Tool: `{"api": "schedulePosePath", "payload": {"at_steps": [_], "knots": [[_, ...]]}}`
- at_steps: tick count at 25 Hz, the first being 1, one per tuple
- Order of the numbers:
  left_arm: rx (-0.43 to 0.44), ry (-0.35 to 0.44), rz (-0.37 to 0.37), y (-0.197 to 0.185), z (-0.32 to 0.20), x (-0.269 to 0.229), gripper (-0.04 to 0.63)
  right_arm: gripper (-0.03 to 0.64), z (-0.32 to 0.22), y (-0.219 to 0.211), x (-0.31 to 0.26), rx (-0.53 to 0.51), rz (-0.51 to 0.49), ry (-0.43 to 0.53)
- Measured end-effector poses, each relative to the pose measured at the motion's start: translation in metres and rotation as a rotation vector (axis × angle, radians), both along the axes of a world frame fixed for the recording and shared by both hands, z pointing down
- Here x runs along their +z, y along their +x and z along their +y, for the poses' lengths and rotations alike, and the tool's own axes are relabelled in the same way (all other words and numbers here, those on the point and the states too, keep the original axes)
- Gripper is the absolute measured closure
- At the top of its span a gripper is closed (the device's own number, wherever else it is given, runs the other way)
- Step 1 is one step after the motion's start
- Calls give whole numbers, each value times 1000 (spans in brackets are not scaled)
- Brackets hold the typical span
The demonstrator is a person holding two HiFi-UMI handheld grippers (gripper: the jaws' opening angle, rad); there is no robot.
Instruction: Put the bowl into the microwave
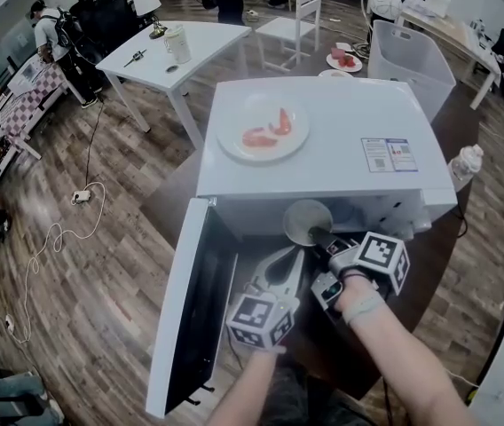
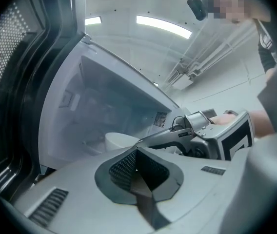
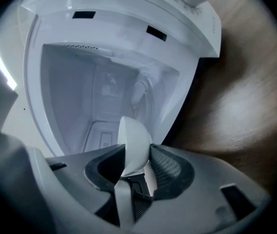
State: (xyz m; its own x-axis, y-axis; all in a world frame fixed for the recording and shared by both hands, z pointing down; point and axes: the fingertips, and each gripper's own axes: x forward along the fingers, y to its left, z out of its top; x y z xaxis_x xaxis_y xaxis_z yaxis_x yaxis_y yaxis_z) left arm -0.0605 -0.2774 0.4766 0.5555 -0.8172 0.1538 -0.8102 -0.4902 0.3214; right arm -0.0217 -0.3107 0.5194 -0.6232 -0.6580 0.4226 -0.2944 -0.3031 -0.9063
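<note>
A white microwave (image 1: 341, 122) stands with its door (image 1: 190, 309) swung open to the left. At the mouth of the cavity (image 3: 94, 96), my right gripper (image 1: 318, 235) holds a white bowl (image 1: 305, 220). In the right gripper view the bowl (image 3: 134, 145) is tilted on edge, and my right gripper (image 3: 136, 172) is shut on its rim. My left gripper (image 1: 283, 269) sits just below and left of it, in front of the opening. It is shut with nothing held (image 2: 139, 179). The left gripper view also shows the bowl (image 2: 119, 141) and the right gripper (image 2: 197, 135).
A plate (image 1: 263, 127) with red food lies on the microwave's top. A clear plastic bin (image 1: 407, 56) stands behind it, and a bottle (image 1: 465, 165) to its right. The microwave rests on a dark round table (image 1: 469, 264). A white table (image 1: 177, 47) stands farther back left.
</note>
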Motion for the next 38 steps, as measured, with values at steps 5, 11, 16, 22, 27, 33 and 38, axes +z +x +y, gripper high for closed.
{"api": "schedulePosePath", "payload": {"at_steps": [5,11,16,22,27,33,38], "knots": [[0,-5,-18,2,-3,2,595,457,-4,0,-1,2,22,20],[-6,-11,-19,3,-8,2,595,448,-13,6,-7,-11,28,83],[-17,-19,-15,2,-14,2,595,448,-18,9,-16,-47,49,143],[-20,-25,-28,-5,-16,4,595,448,-11,5,-17,-106,59,195],[-44,-45,-48,-19,-14,11,595,448,-8,3,-23,-150,83,292],[-81,-54,-48,-34,-23,14,595,495,2,3,-20,-214,187,377],[-97,-56,-40,-41,-27,13,595,564,9,-4,-16,-279,325,433]]}}
